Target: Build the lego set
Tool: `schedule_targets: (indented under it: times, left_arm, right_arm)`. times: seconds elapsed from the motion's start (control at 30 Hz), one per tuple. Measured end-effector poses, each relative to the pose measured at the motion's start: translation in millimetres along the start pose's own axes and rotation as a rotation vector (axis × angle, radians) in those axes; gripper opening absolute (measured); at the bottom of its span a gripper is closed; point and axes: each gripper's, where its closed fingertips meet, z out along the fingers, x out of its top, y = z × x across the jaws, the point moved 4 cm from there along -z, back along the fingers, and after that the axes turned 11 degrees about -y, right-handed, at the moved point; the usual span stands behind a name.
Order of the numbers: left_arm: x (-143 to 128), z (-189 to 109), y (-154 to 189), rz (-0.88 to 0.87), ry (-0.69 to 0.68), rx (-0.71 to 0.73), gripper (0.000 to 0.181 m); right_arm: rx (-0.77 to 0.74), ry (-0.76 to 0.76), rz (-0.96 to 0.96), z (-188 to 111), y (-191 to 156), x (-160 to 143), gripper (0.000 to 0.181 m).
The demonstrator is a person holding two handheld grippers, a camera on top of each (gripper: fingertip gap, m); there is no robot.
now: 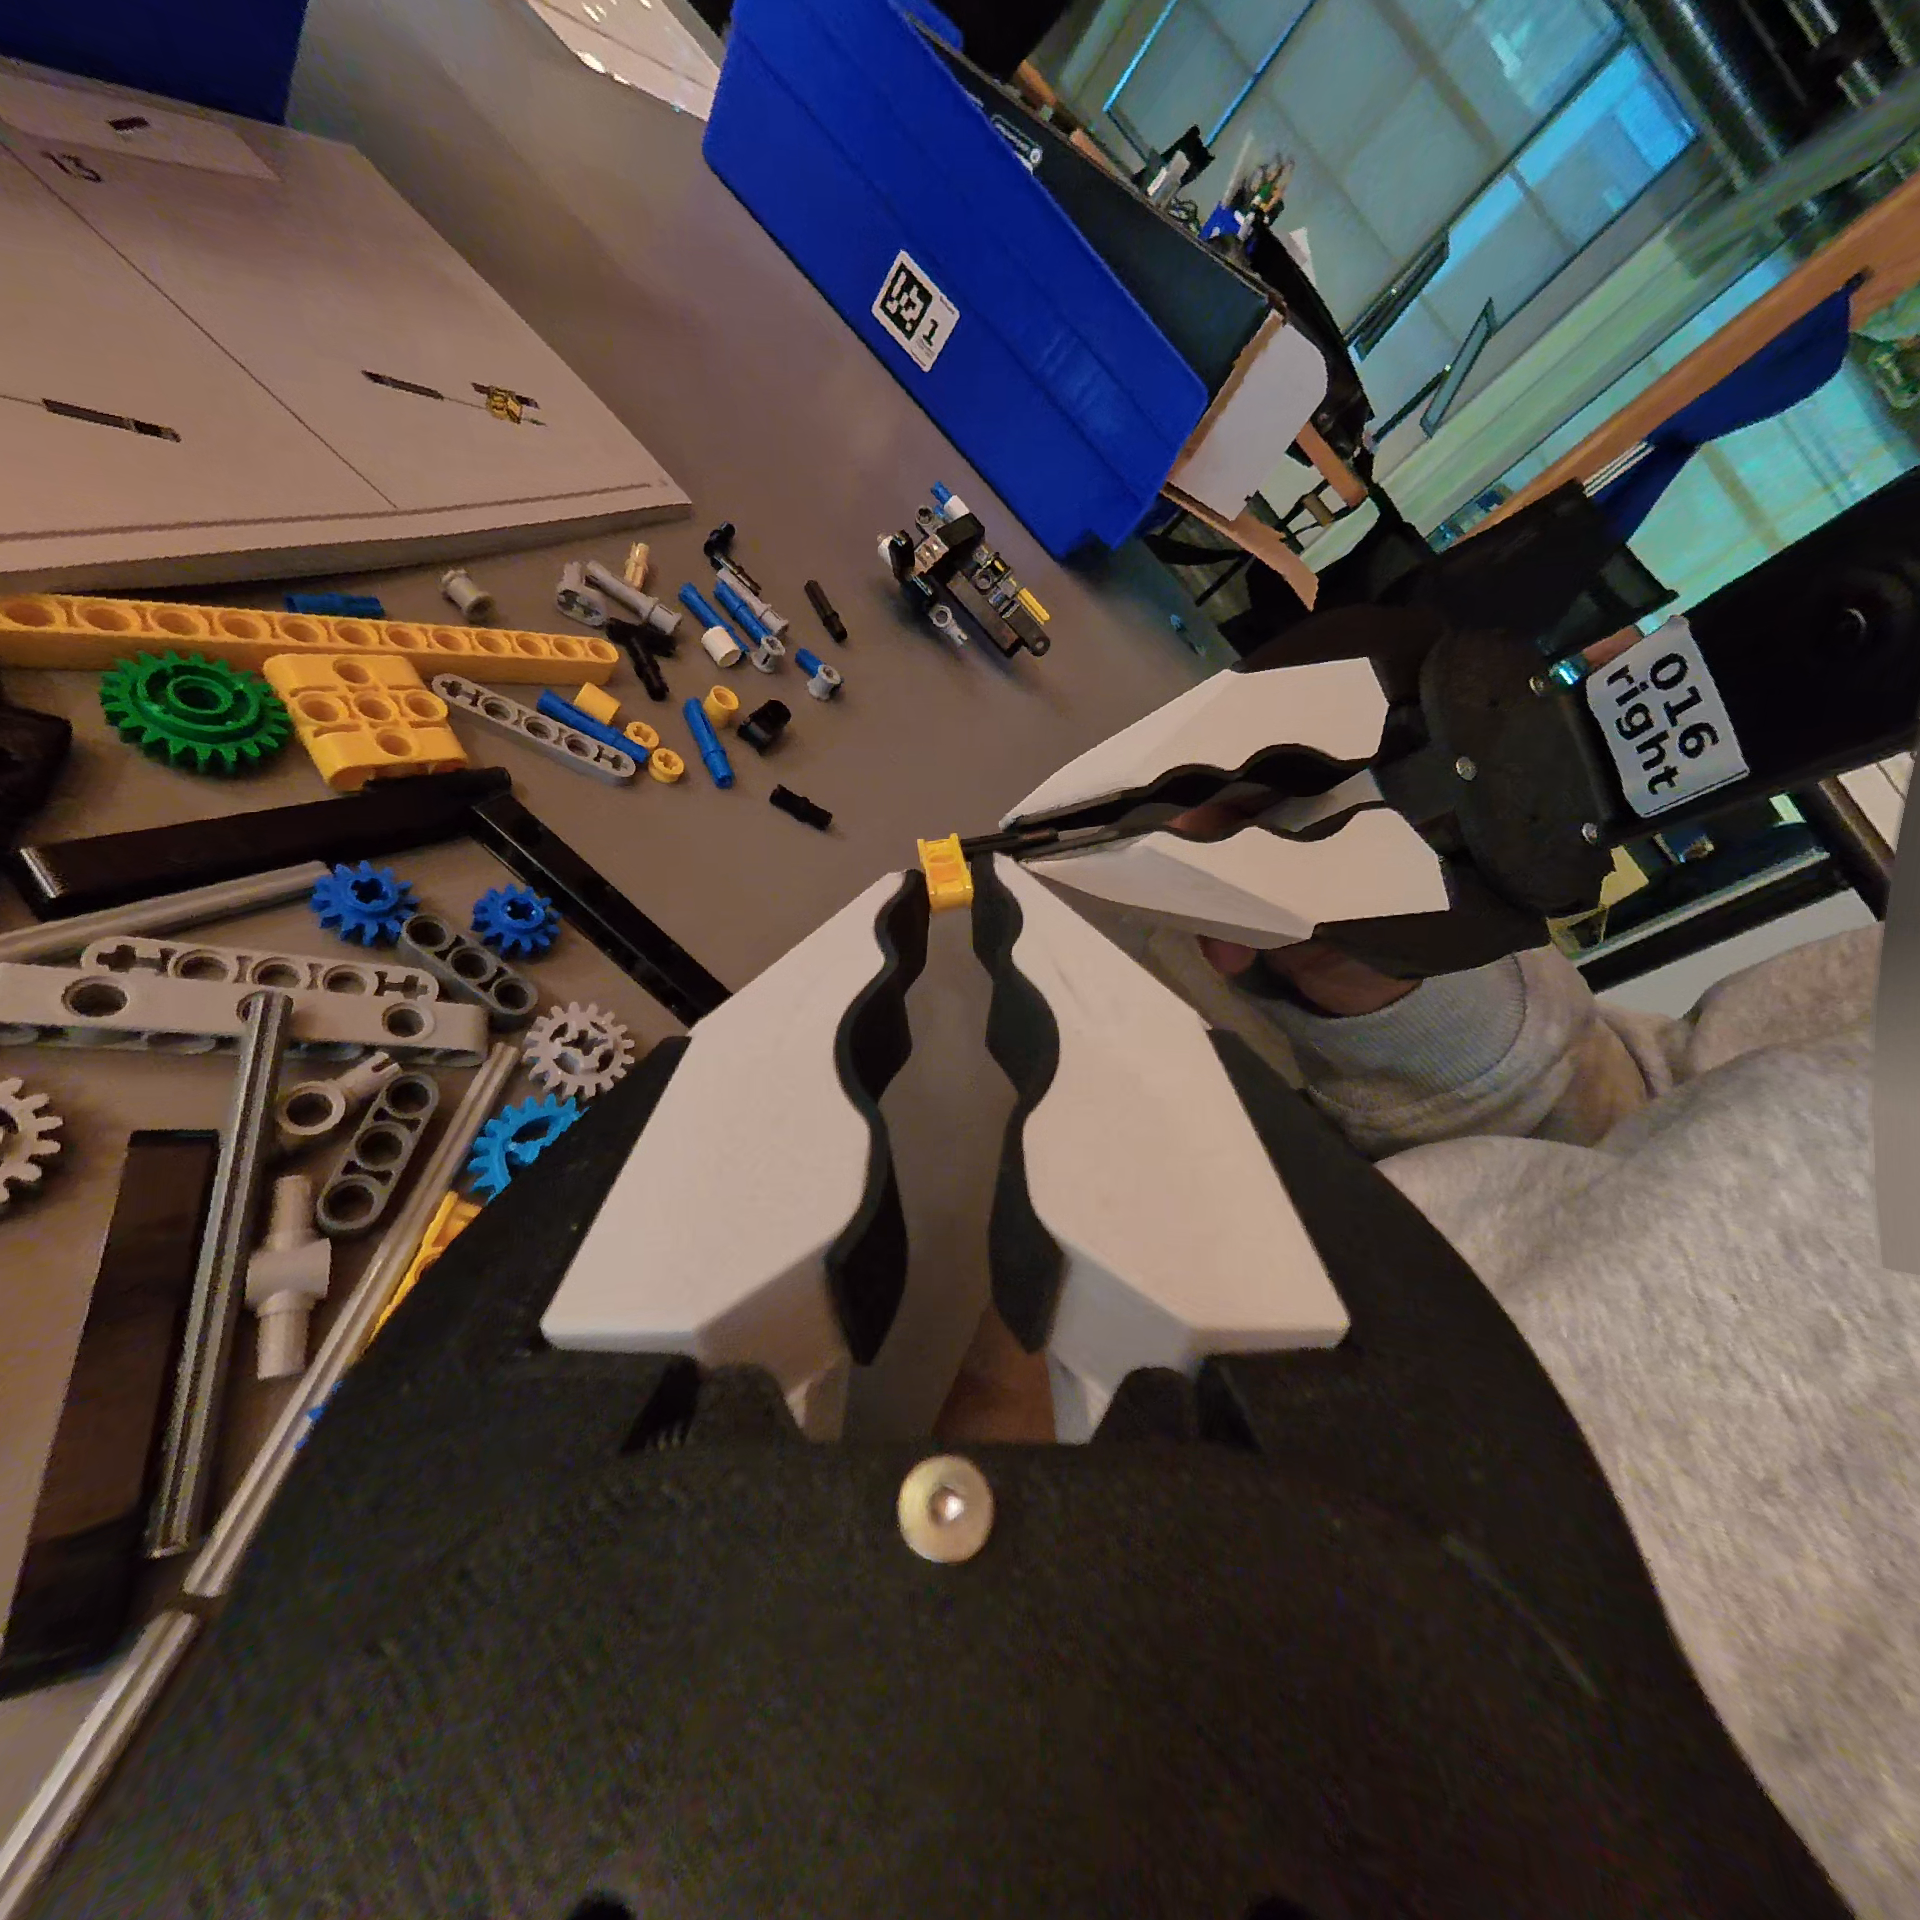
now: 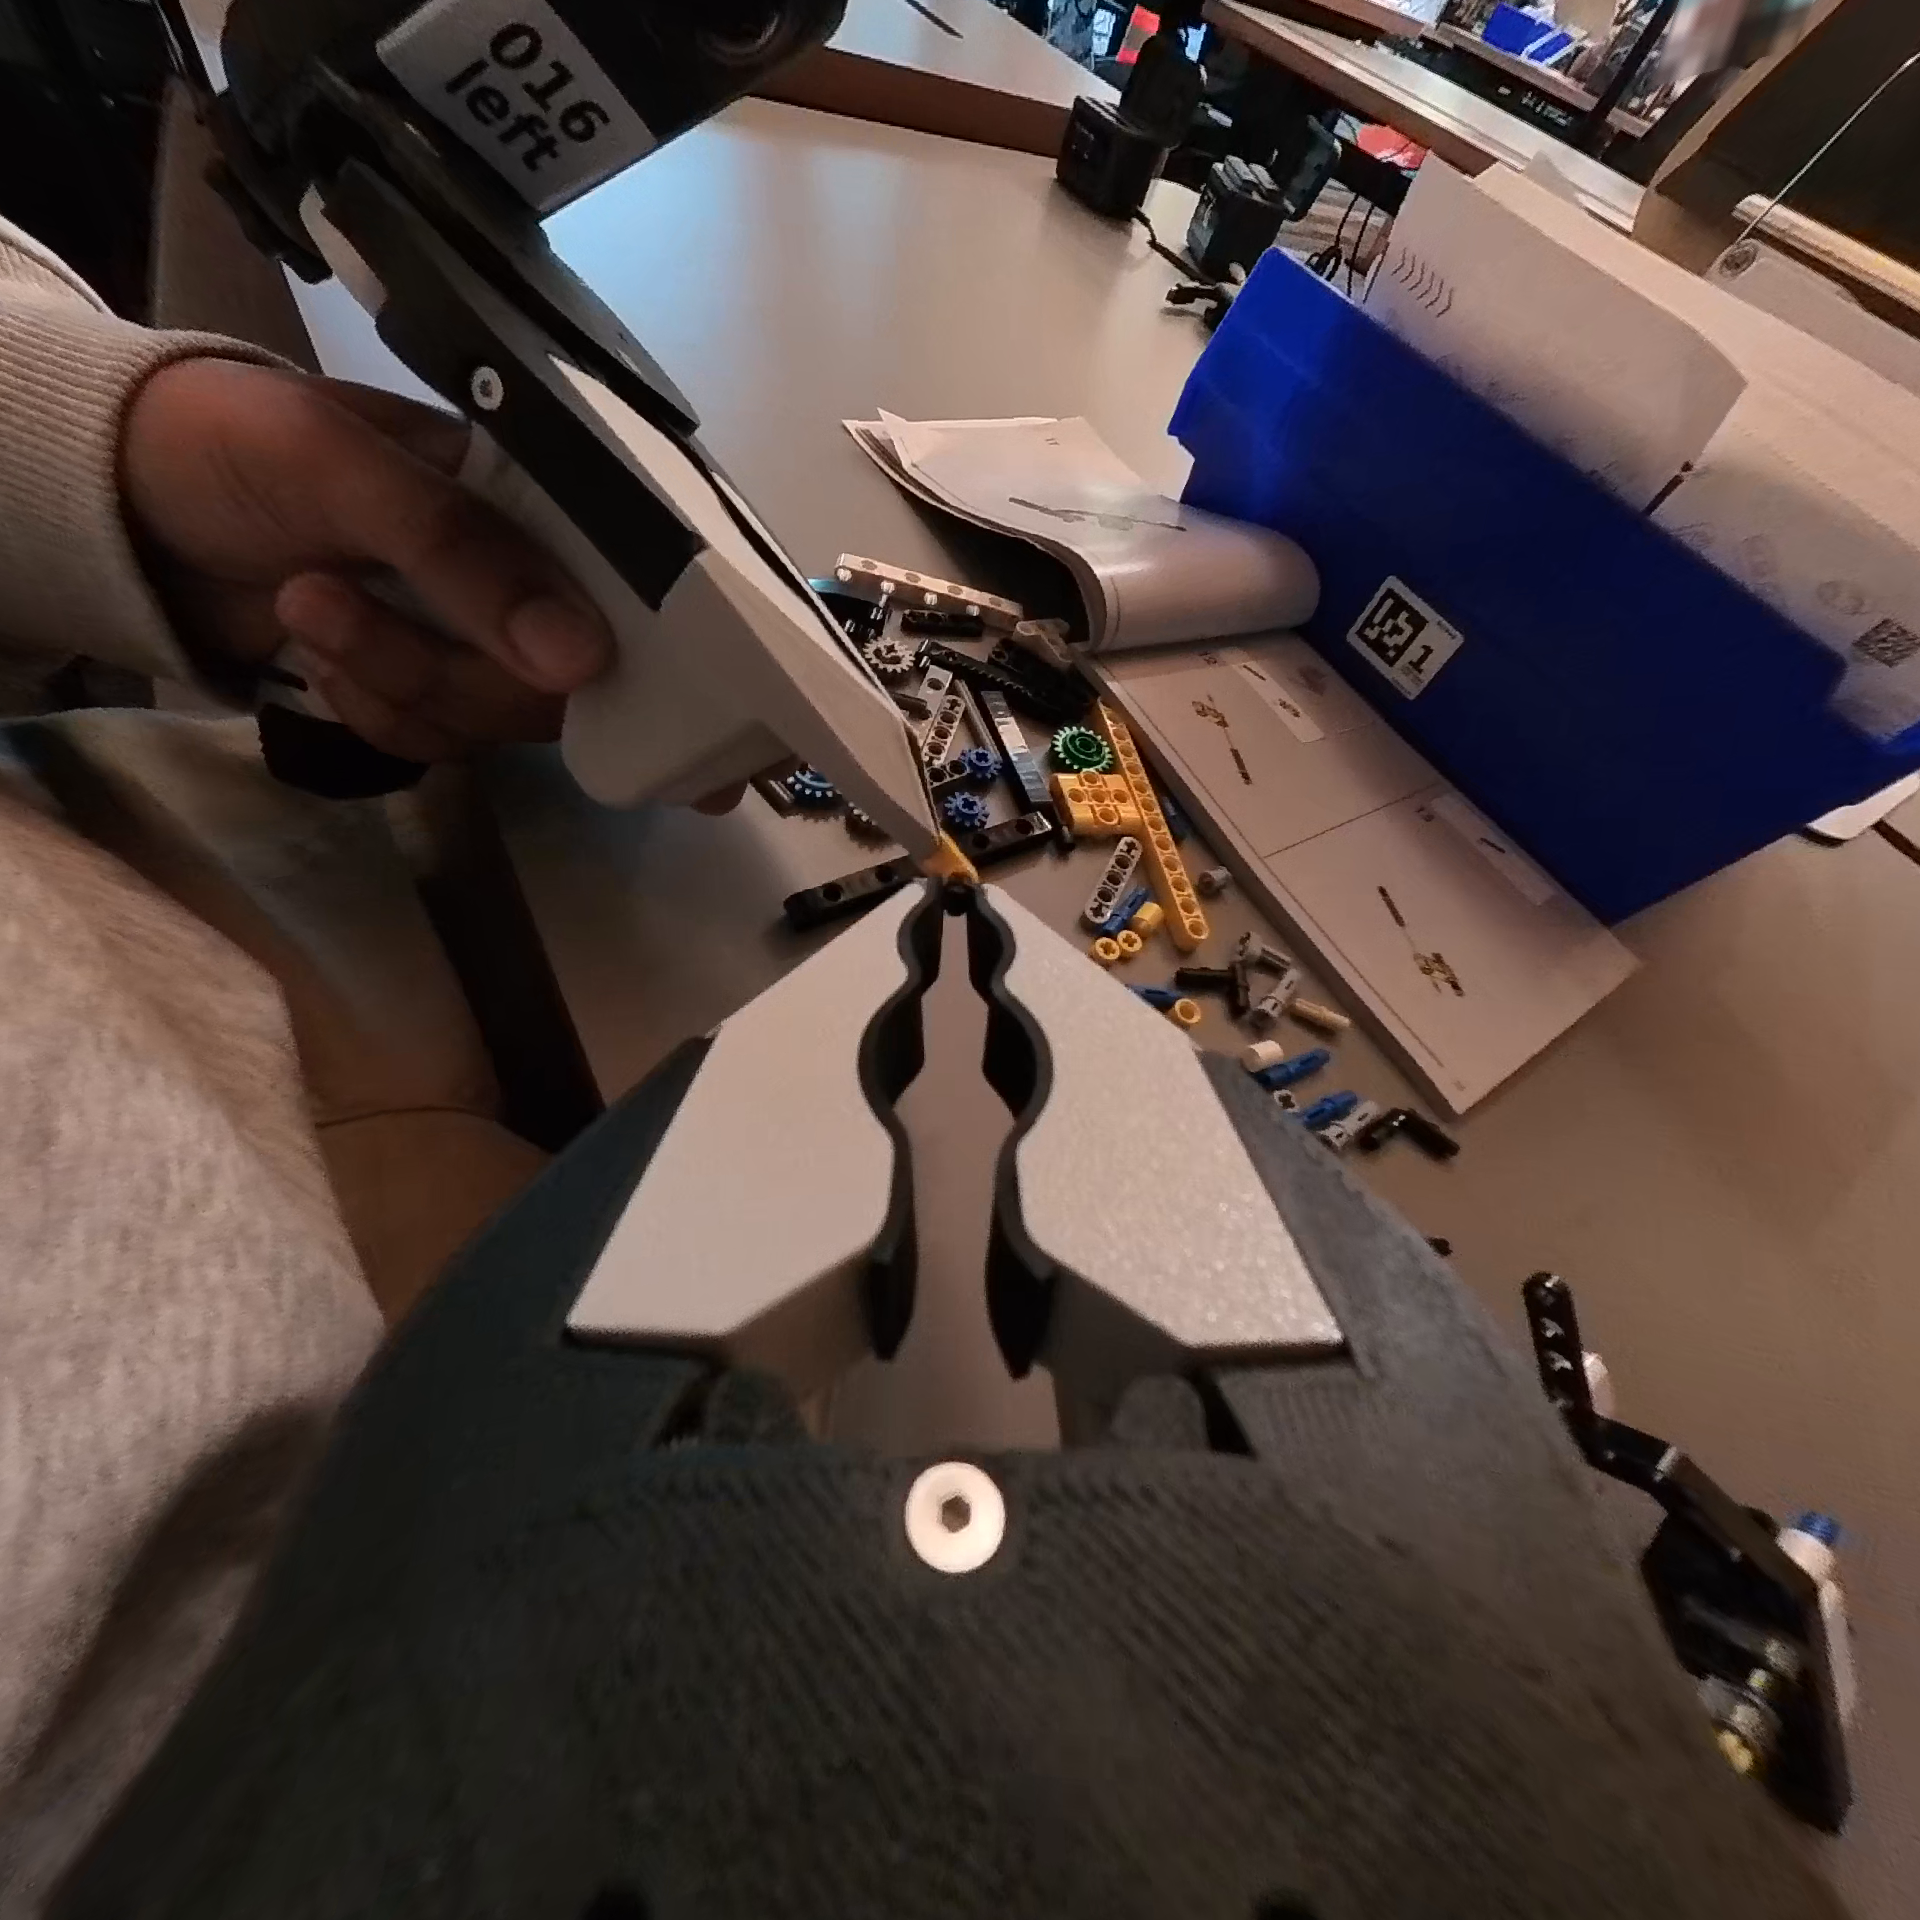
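My left gripper [image 1: 945, 883] is shut on a small yellow connector piece [image 1: 945, 871], held above the table's near edge. My right gripper [image 2: 953, 902] is shut on a thin black axle [image 1: 1013, 836], whose tip meets the yellow connector [image 2: 951, 860]. In the left wrist view the right gripper [image 1: 1023, 831] comes in from the right. In the right wrist view the left gripper [image 2: 930, 831] comes in from the upper left, held by a hand [image 2: 343, 561]. A small black partial assembly [image 1: 966, 577] sits on the table; it also shows at the lower right of the right wrist view [image 2: 1756, 1621].
Loose parts lie on the grey table [image 1: 831, 436]: a long yellow beam [image 1: 312, 629], a green gear [image 1: 192, 712], blue gears [image 1: 364, 902], grey beams and several pins. An open instruction booklet [image 1: 260, 343] and a blue bin [image 1: 966, 270] stand behind them. My grey-sleeved lap [image 1: 1662, 1299] is at the right.
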Motion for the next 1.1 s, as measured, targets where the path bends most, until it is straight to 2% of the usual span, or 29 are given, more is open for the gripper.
schedule_targets:
  times: [0.03, 0.3, 0.33, 0.37, 0.4, 0.5, 0.57, 0.67, 0.93, 1.1]
  left_arm:
    - [0.3, -0.2, 0.1, -0.001, 0.002, -0.004, 0.009]
    - [7.9, -3.8, 1.1, 0.053, 0.042, 0.013, 0.01]
    - [8.7, -4.7, 1.6, 0.07, 0.049, 0.024, 0.009]
    - [9.1, -5.3, 0.6, 0.082, 0.056, 0.041, 0.009]
    - [9.1, -6.0, -0.4, 0.09, 0.066, 0.049, 0.009]
    - [12.6, -9.8, 1.7, 0.093, 0.111, 0.017, 0.009]
    - [13.9, -12.1, 5.1, 0.107, 0.134, -0.014, 0.009]
    - [15.2, -15.8, 14.0, 0.162, 0.166, -0.062, 0.009]
    - [14.1, -23.6, 30.2, 0.289, 0.201, -0.125, 0.008]
    - [14.9, -30.2, 35.6, 0.332, 0.221, -0.154, 0.008]
  right_arm:
    - [0.001, 0.004, 0.001, -0.1, 0.0, 0.2, 0.003]
    - [-0.049, 0.073, 0.039, -1.0, 3.0, 8.8, 0.004]
    - [-0.047, 0.088, 0.052, -1.4, 3.0, 10.2, 0.005]
    - [-0.037, 0.11, 0.074, -2.8, 3.6, 11.9, 0.014]
    - [-0.014, 0.138, 0.102, -4.8, 4.3, 13.7, 0.025]
    - [0.081, 0.231, 0.256, -12.9, 12.8, 16.1, 0.033]
    - [0.184, 0.292, 0.375, -16.6, 16.9, 17.0, 0.035]
    - [0.361, 0.332, 0.487, -17.1, 13.9, 16.1, 0.029]
    - [0.555, 0.392, 0.508, -23.0, 0.6, 24.2, 0.036]
    - [0.62, 0.403, 0.516, -25.9, -2.4, 25.6, 0.032]
